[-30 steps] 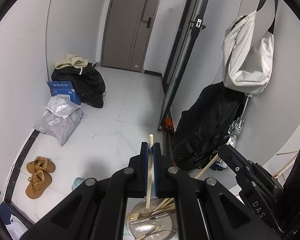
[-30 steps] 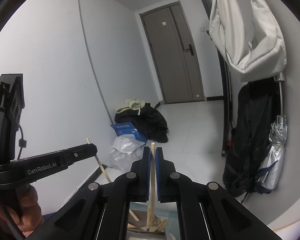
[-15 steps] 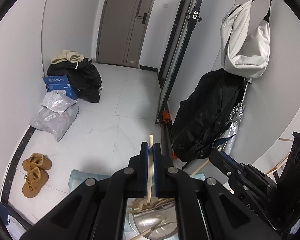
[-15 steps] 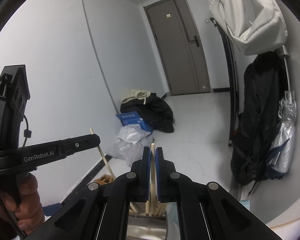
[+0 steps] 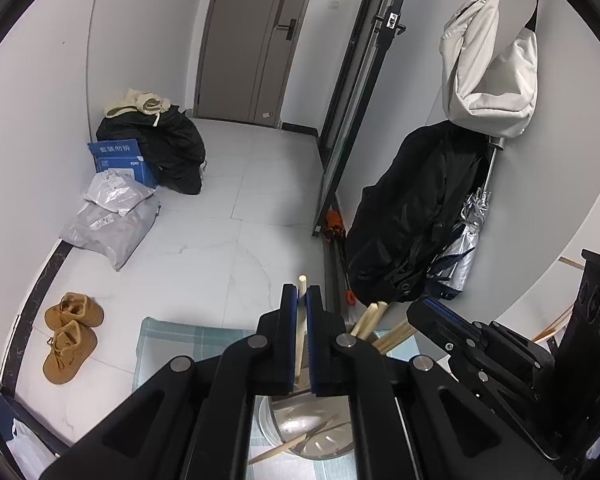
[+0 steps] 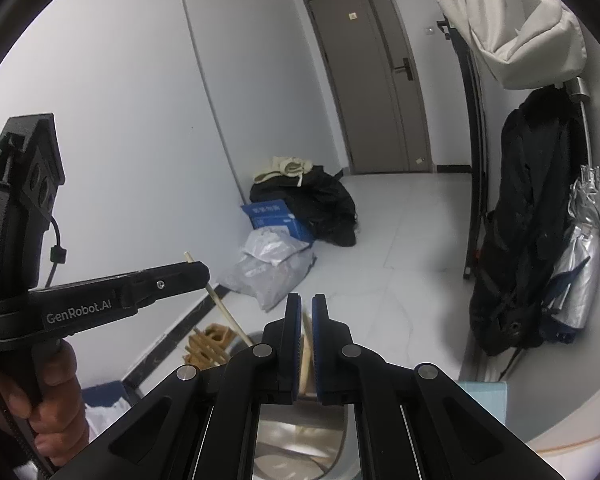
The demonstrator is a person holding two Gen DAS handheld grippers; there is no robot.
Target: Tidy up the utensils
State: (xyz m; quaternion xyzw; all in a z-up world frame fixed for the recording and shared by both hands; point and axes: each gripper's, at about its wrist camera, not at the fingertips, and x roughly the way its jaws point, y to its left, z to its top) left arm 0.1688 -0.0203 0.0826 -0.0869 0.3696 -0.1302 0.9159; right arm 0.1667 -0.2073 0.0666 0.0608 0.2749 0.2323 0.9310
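Observation:
My left gripper [image 5: 301,292] is shut on a pale wooden chopstick [image 5: 299,336] that stands nearly upright, its tip poking past the pads. Straight below it is a round metal holder [image 5: 300,432] with several chopsticks lying inside. More chopsticks [image 5: 370,320] lean up beside my right gripper [image 5: 416,310]. In the right wrist view, my right gripper [image 6: 306,300] is shut on another chopstick [image 6: 305,344] over the same metal holder [image 6: 296,440]. My left gripper [image 6: 202,272] shows at the left with its chopstick [image 6: 224,312], held by a hand [image 6: 56,384].
The holder stands on a teal checked mat [image 5: 180,344]. Beyond it on the floor are brown shoes [image 5: 72,332], grey parcels [image 5: 112,220], a blue box [image 5: 120,158] and a pile of black clothes [image 5: 172,148]. A black coat [image 5: 412,216], a silver umbrella [image 5: 468,240] and a white bag [image 5: 488,72] hang at the right.
Both grippers have sunk toward the metal holder, each keeping its chopstick. The mat and holder now fill more of both views. The right chopstick's tip no longer pokes above the pads.

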